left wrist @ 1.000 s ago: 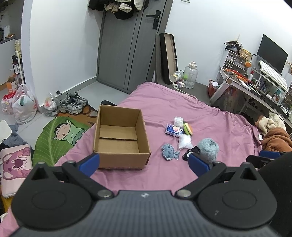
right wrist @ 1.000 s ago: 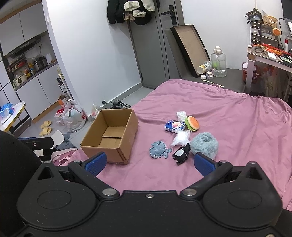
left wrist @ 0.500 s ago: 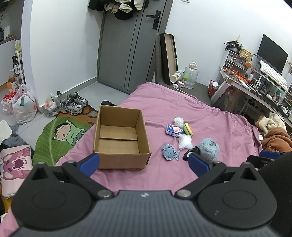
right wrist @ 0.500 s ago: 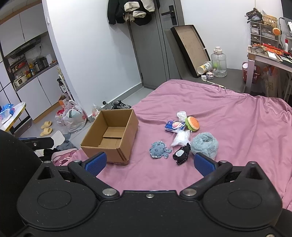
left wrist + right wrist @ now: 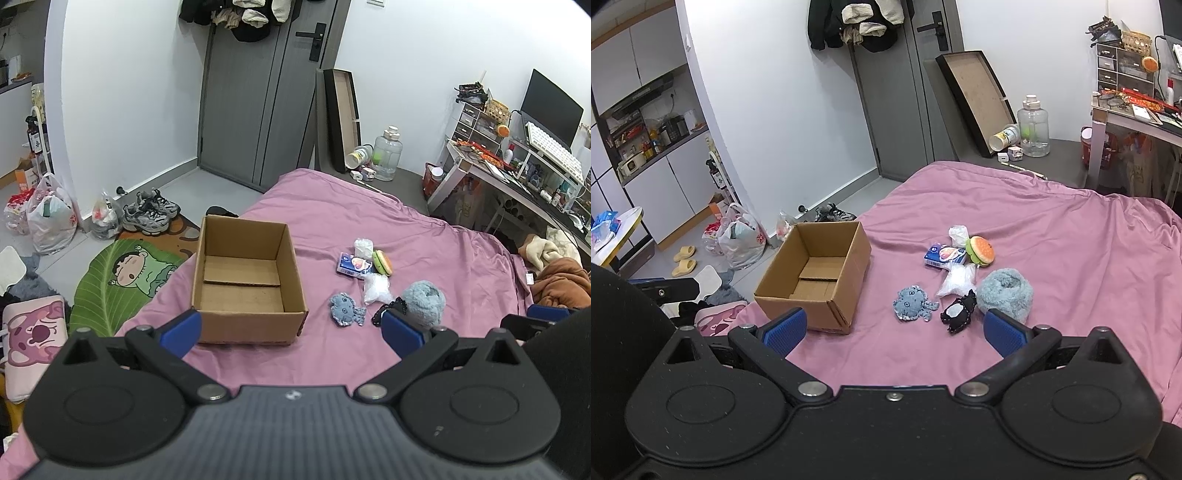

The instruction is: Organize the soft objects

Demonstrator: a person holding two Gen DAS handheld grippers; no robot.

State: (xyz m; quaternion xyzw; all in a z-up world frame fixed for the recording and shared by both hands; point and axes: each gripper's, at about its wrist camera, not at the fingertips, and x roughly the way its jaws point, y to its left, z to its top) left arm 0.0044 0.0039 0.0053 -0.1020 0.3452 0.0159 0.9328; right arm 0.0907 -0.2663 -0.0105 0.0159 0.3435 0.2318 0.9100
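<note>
Change: almost nothing differs from a second ago; both views are unshifted and every item lies where it did.
Left gripper: fingers spread wide, empty, held back from the cardboard box.
Right gripper: also wide apart and empty, near the toys but touching none.
Box: empty, open top, on the pink bedsheet.
Soft objects: blue octopus plush, black-and-white plush, fuzzy blue bundle, burger plush, tissue pack and clear plastic bag, clustered right of the box.
Meaning: sorting appears not yet begun; a first pick is probably next.
</note>
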